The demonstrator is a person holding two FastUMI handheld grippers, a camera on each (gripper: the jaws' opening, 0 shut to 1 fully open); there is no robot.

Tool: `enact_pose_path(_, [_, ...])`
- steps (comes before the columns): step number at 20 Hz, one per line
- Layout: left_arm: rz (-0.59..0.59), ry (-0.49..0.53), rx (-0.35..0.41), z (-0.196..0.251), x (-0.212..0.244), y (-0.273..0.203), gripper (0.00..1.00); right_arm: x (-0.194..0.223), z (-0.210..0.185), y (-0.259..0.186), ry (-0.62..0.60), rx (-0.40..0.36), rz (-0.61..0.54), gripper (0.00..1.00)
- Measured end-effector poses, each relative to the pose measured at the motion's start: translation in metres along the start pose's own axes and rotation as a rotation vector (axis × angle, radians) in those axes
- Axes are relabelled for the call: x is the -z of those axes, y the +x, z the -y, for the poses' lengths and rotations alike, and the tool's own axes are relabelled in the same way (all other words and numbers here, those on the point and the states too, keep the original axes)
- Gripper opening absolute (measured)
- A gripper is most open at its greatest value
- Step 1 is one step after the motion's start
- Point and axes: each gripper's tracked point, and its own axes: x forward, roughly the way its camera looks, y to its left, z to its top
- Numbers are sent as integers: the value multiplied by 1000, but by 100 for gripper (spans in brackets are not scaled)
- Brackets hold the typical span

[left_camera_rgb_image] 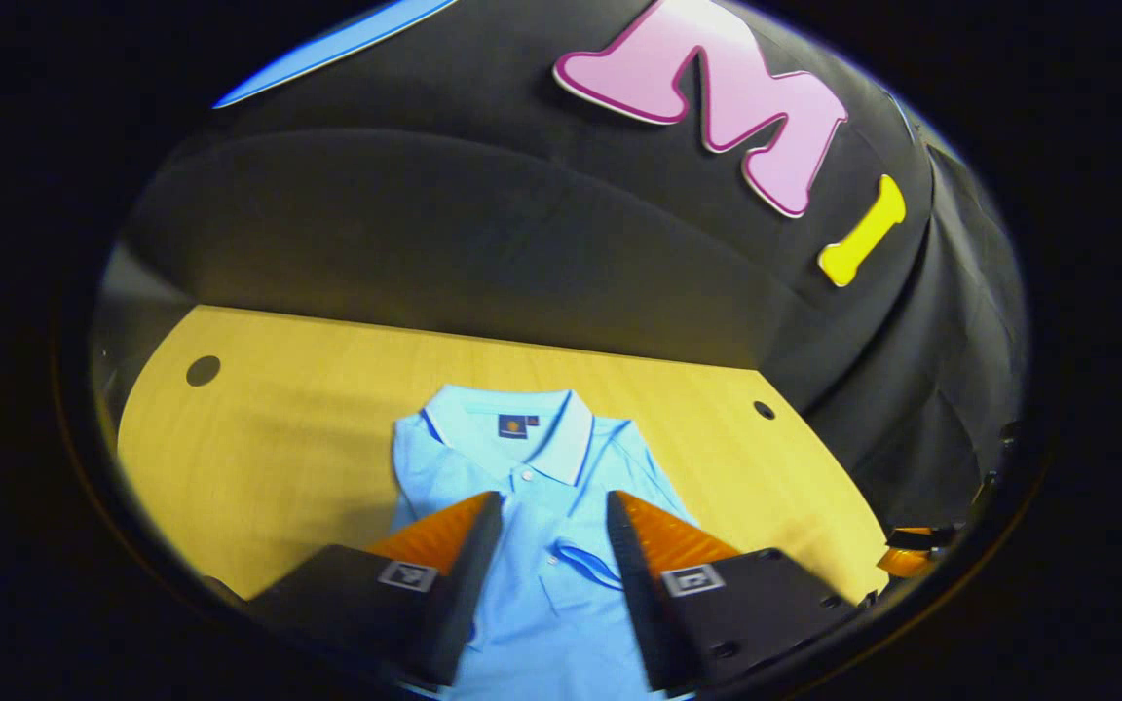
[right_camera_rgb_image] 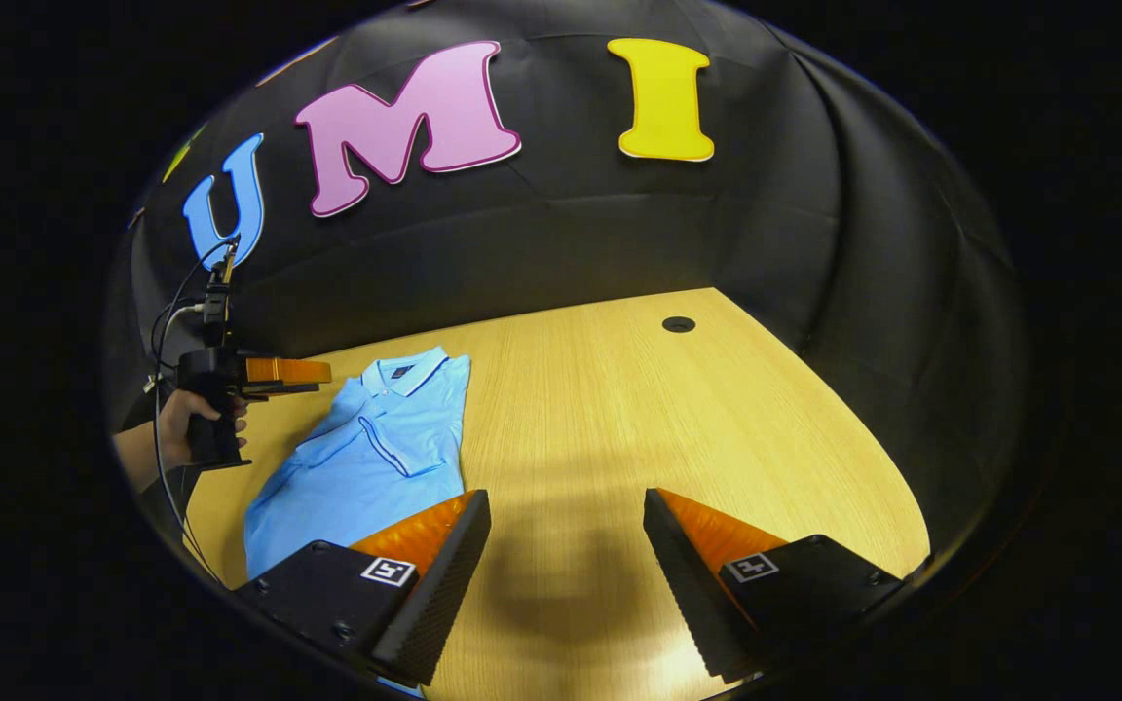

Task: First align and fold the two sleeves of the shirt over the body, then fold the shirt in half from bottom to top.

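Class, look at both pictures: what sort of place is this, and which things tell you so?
Probably a recording booth: a black cloth wall encloses a light wooden table bearing one light blue polo shirt, with a hand-held gripper nearby.

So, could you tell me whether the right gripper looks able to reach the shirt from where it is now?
Probably yes: the right gripper is open above bare table, and the shirt lies just beside it, with nothing between.

The shirt (left_camera_rgb_image: pixel 532 506) (right_camera_rgb_image: pixel 366 458) is a light blue polo with a white-edged collar, a dark label inside the neck and a buttoned placket. It lies flat on the wooden table, collar toward the booth's wall. Both sleeves appear already folded in over the body, though the lower hem is hidden.
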Motion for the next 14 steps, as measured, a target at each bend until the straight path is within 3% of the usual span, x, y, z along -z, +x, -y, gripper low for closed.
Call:
enact_pose_path(2, [15,32,-21,0,6,-20,91,5,-11,-4,2,-14,0,99])
enact_pose_path(4, [34,71,-53,-3,16,-48,93,13,-25,-7,-2,-29,-11,99])
enact_pose_path(5, [44,84,-67,-4,22,-63,99,17,-34,-10,0,-40,-13,99])
enact_pose_path(8, [73,87,-84,-2,40,-121,92,31,-64,-27,2,-78,-29,99])
enact_pose_path(9, [75,77,-89,-2,49,-140,97,37,-74,-34,-1,-90,-37,99])
enact_pose_path(14, [81,74,-146,-6,100,-229,97,84,-115,-66,-28,-134,-103,99])
